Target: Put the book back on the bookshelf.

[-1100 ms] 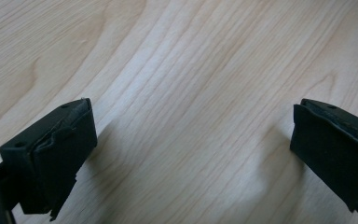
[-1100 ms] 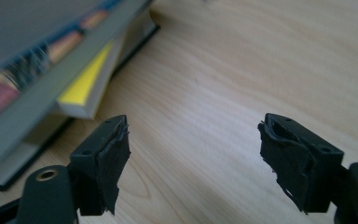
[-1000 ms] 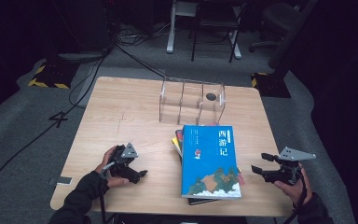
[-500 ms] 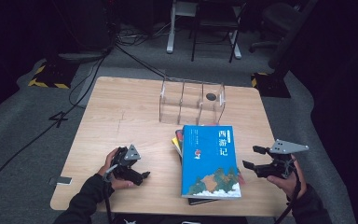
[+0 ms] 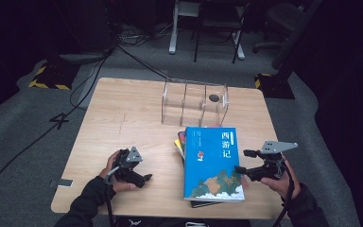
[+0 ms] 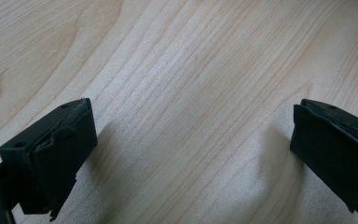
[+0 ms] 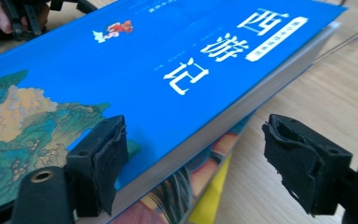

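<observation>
**Blue book, jaws astride its edge**

Wood table [image 5: 123,118] carries a stack; the blue book [image 5: 212,163] tops it, near the rack [image 5: 194,101]. Right gripper [image 7: 193,154] has just been opening, book edge between unpressed pads. Left gripper [image 6: 191,154] rests released. Closing crooked could skid it sideways.

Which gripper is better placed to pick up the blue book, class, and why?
Right. The right gripper is at the blue book's edge, its jaws, just opening, straddling that edge without pressing. The left gripper rests open on bare table, well apart from the book.
</observation>
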`<state>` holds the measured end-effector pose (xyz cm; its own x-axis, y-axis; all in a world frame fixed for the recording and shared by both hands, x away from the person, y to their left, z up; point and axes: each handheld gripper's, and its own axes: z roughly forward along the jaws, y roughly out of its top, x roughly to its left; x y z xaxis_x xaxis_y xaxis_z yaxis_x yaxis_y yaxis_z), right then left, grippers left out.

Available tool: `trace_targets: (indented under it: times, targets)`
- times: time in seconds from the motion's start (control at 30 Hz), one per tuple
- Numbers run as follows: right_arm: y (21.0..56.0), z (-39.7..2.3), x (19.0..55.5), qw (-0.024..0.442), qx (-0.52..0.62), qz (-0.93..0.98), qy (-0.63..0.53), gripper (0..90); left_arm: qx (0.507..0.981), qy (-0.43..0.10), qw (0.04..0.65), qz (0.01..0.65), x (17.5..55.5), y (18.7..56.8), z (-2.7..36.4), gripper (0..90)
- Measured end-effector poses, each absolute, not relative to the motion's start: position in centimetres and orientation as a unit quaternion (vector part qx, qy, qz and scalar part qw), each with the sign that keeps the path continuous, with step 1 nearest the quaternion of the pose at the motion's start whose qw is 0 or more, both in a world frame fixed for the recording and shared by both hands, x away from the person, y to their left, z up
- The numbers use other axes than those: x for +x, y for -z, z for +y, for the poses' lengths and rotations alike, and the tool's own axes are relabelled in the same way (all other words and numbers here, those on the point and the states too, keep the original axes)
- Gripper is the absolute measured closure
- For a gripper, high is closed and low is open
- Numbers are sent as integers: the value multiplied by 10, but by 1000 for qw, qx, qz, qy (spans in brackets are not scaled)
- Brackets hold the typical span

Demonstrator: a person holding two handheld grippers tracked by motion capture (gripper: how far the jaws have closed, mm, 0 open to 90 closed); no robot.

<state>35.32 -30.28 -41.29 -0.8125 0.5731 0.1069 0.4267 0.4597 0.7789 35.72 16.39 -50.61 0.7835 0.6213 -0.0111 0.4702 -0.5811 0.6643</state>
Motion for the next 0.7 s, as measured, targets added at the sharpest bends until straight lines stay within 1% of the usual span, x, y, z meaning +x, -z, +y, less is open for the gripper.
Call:
trace_targets:
  times: [0.1,0.3,0.33,0.43,0.5,0.7]
  targets:
    - [414,-300,354,82,292,852,-428,199,882,-112,338,310,357,506,164,5]
    - [418,-296,360,55,291,852,-431,158,879,-114,336,320,356,506,161,5]
    - [420,-294,364,43,289,854,-431,142,879,-114,335,320,356,506,161,5]
    - [420,-292,368,30,280,858,-429,133,879,-114,336,320,356,506,161,5]
    - [420,-290,370,28,277,861,-425,109,879,-114,335,320,357,506,161,5]
    - [419,-287,372,34,268,866,-420,90,878,-117,333,323,358,506,160,5]
